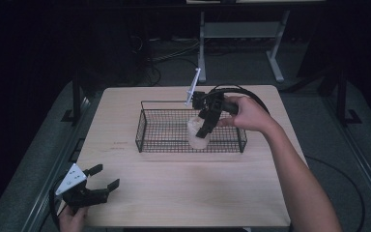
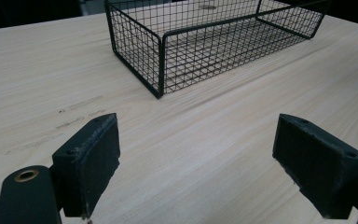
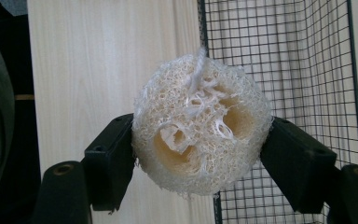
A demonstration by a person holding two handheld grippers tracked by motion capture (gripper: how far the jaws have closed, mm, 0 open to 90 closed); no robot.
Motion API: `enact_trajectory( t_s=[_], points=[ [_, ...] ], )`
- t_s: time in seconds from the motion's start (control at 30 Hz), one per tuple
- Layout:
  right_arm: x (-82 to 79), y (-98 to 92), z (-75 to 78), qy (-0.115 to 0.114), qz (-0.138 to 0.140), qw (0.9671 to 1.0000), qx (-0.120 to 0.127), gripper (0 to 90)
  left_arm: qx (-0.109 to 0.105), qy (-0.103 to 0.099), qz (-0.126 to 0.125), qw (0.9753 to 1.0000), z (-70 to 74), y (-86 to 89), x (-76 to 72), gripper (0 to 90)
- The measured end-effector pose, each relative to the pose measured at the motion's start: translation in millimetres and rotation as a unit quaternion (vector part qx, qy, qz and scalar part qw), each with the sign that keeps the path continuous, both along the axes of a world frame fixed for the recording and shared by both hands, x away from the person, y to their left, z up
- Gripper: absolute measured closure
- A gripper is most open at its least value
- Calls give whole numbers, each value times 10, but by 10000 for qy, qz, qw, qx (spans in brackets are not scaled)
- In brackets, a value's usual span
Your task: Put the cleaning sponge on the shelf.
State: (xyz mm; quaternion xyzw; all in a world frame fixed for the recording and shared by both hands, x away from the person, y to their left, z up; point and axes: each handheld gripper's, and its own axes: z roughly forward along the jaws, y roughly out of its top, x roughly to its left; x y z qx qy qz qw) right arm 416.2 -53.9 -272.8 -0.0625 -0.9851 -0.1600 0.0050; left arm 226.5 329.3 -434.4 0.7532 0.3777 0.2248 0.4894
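Note:
A pale loofah sponge (image 3: 200, 123) sits pinched between the two black jaws of my right gripper (image 3: 198, 156). In the high view that right gripper (image 1: 200, 131) points down over the black wire basket (image 1: 147, 128), and the loofah (image 1: 196, 135) hangs at the basket's front wall, near its middle. My left gripper (image 1: 101, 178) rests low at the table's front left corner, jaws wide apart with nothing between them. Its own view shows bare wood between the fingers (image 2: 91, 158) and the basket's corner (image 2: 158, 70) farther off.
The light wooden table (image 1: 183, 193) has bare wood in front of the basket and at both sides. A cable loops behind the right hand (image 1: 246, 113). Behind the table stand the legs of a white desk frame (image 1: 275, 58) on a dark floor.

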Motion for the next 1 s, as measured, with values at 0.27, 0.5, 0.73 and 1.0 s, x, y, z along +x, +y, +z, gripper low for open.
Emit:
enact_trajectory(
  t_s=[0.27,0.5,0.73,1.0],
  points=[
    [137,46,6,25,-59,9999,-124,278,26,-9,-11,10000,1,-3,-2,141],
    [299,69,4,42,-159,9997,-174,278,24,1,-2,10000,1,-2,-2,141],
    [486,64,-95,116,-319,9992,-189,278,24,-2,-5,10000,2,-5,0,141],
    [671,54,-262,191,-522,9981,-249,278,23,1,-14,10000,3,0,-2,141]
  ],
)
